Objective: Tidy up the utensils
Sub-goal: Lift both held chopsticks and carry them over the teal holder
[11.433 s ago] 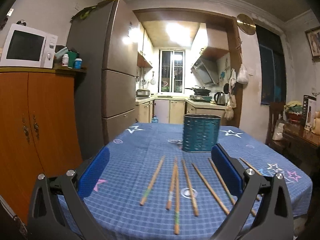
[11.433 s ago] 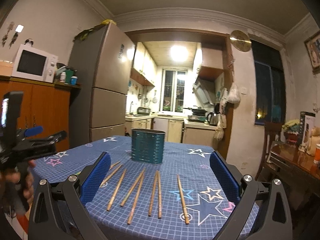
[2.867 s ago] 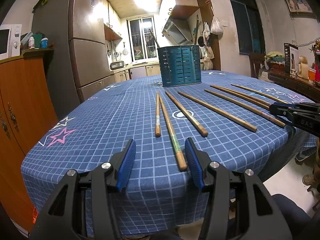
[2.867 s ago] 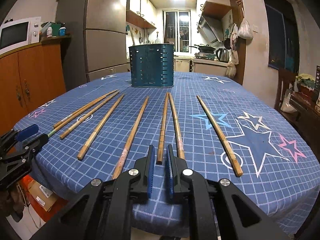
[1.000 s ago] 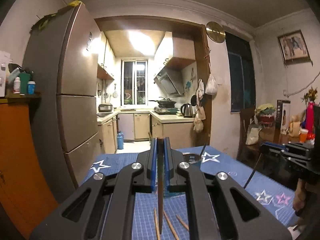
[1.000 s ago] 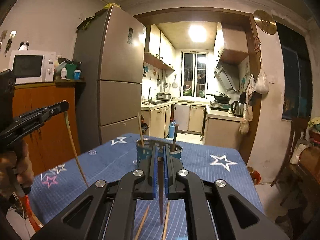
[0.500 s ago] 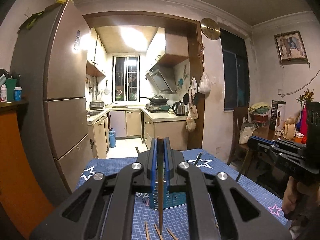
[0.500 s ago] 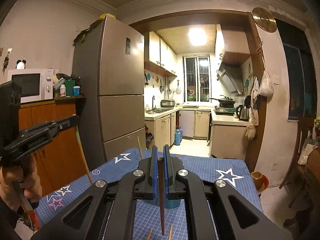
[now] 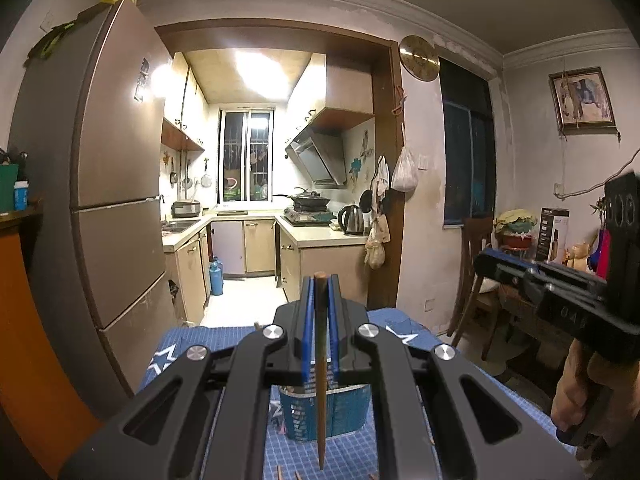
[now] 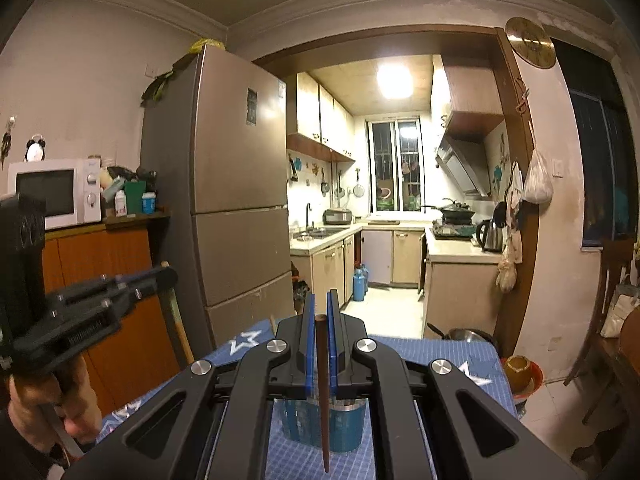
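The left gripper [image 9: 320,304] pinches a chopstick [image 9: 320,392] that hangs upright, tip down. The right gripper [image 10: 319,320] clamps a darker chopstick [image 10: 322,400] the same way. Below both sits the blue holder [image 9: 344,412] on the blue checked tablecloth [image 9: 224,338].

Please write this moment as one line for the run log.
left tongs: shut on chopstick | right tongs: shut on chopstick | both hang over holder
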{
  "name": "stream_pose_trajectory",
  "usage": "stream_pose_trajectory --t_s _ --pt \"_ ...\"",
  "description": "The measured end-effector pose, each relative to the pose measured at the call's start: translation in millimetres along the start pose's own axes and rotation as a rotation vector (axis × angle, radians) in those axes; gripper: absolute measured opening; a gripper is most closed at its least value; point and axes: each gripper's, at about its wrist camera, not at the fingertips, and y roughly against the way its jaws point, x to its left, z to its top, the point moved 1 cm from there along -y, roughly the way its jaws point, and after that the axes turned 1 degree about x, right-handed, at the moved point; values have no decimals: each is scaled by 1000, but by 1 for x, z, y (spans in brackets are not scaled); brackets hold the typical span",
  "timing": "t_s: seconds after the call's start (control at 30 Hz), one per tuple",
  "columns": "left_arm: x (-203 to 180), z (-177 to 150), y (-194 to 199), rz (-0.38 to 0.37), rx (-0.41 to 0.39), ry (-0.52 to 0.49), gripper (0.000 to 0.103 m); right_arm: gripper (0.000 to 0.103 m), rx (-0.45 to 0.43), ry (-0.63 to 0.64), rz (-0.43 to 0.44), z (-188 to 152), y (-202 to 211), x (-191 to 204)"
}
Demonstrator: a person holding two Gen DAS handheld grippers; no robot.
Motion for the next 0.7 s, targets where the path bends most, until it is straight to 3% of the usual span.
stream_pose_trajectory --t_s 0.47,0.7 --pt "5 57 -46 47 -58 0 5 7 -82 12 7 96 -43 -13" --pt "10 58 -69 54 -74 11 5 7 -76 7 7 101 -77 -24"
